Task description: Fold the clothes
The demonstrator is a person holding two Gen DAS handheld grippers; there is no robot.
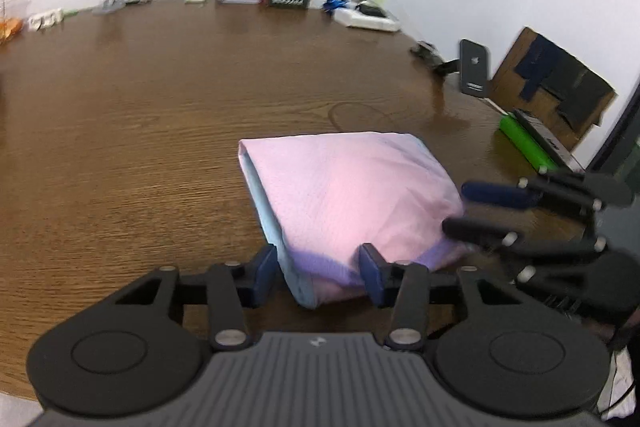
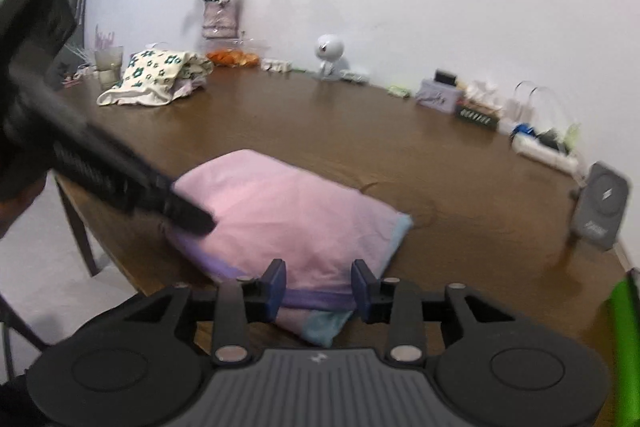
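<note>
The pink garment (image 1: 352,203) lies on the near part of the brown counter (image 1: 160,107) as a compact folded bundle, light-blue lining showing at its edges. The left tool (image 1: 320,275) and the right tool (image 2: 319,287) are both spread, straddling its near edges without pinching. This piece looks folded; a flowered cloth (image 2: 154,77) sits loosely heaped at the far left.

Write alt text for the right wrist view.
A folded pink cloth lies on a brown wooden table, with the open right gripper at its near edge. The left gripper reaches in from the left onto the cloth.
</note>
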